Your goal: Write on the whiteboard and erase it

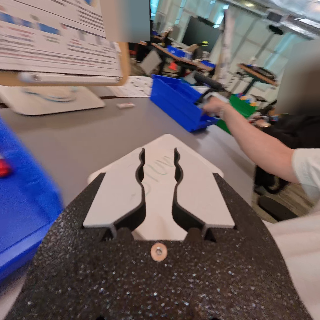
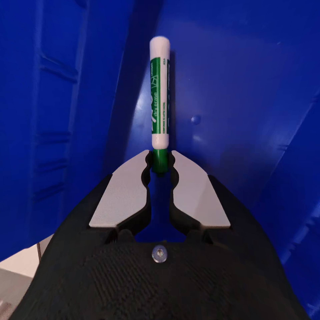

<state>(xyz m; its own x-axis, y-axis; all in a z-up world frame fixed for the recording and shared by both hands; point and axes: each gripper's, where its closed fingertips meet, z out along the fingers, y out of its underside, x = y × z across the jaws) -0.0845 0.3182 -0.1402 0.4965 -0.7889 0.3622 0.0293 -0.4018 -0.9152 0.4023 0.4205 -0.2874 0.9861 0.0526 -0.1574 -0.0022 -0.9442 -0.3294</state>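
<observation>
A small whiteboard (image 1: 165,141) with green writing lies on the grey table (image 1: 86,138). My left gripper (image 1: 159,149) hovers over it, open and empty, and its fingers hide part of the writing. My right gripper (image 2: 160,153) is shut on the green cap end of a green marker (image 2: 159,97), whose white barrel points away from me. It holds the marker inside a blue bin (image 2: 233,86). In the left wrist view that bin (image 1: 173,100) stands at the table's far right, with the person's hand (image 1: 214,105) reaching into it.
A second blue bin (image 1: 26,199) sits close on the left with a red item (image 1: 4,168) inside. A poster board (image 1: 52,43) on a white base stands at the far left. A small white object (image 1: 125,105) lies on the table. The table edge runs along the right.
</observation>
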